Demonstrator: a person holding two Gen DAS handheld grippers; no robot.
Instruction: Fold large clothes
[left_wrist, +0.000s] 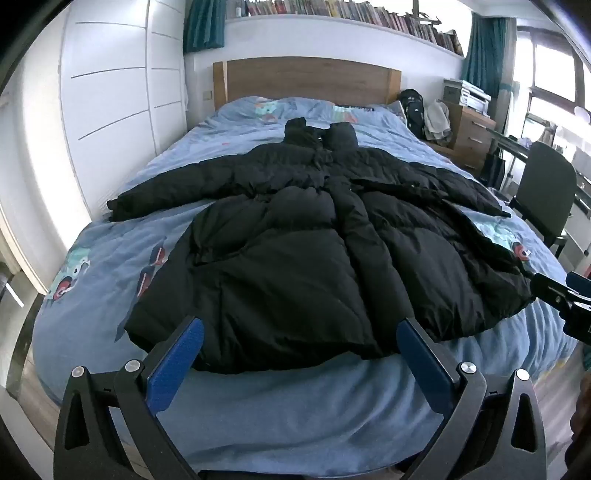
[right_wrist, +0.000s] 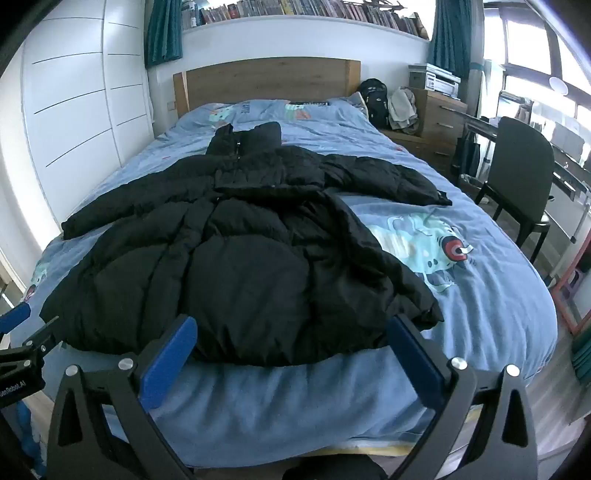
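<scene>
Both grippers wide apart, empty | left gripper (left_wrist: 300, 334) | right gripper (right_wrist: 291, 332) | jacket (left_wrist: 314, 240) spread on bed (left_wrist: 295, 406) | chair (right_wrist: 517, 177) beside

Daylight floods in from the windows (left_wrist: 554, 85) far right of the fingers (left_wrist: 177, 365), blown out to white glare. Ahead of the fingers, the black coat (right_wrist: 236, 258) swallows detail in deep shadow. Fisheye bending curves both views, with dark vignetted corners and soft edges.
</scene>
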